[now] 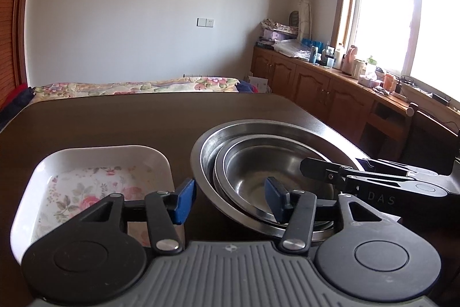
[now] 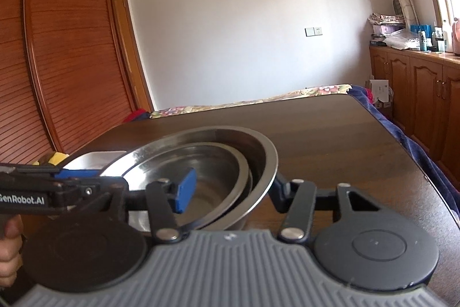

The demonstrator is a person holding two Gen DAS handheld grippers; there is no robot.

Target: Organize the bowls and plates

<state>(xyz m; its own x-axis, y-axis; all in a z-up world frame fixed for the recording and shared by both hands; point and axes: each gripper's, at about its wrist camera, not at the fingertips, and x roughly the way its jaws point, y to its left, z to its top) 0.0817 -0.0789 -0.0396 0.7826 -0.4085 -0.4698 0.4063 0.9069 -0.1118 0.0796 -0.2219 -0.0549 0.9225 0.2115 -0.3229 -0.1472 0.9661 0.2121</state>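
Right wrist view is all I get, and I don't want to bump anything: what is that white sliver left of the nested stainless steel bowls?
Observer: A white square dish with a floral bottom. It stands on the dark table beside the nested stainless steel bowls, with a gap between them.
Operator: And the left gripper's jaws?
Observer: The left gripper is open and straddles the outer bowl's near rim. One blue pad is outside the bowl, on the dish's side, and the other is inside it.
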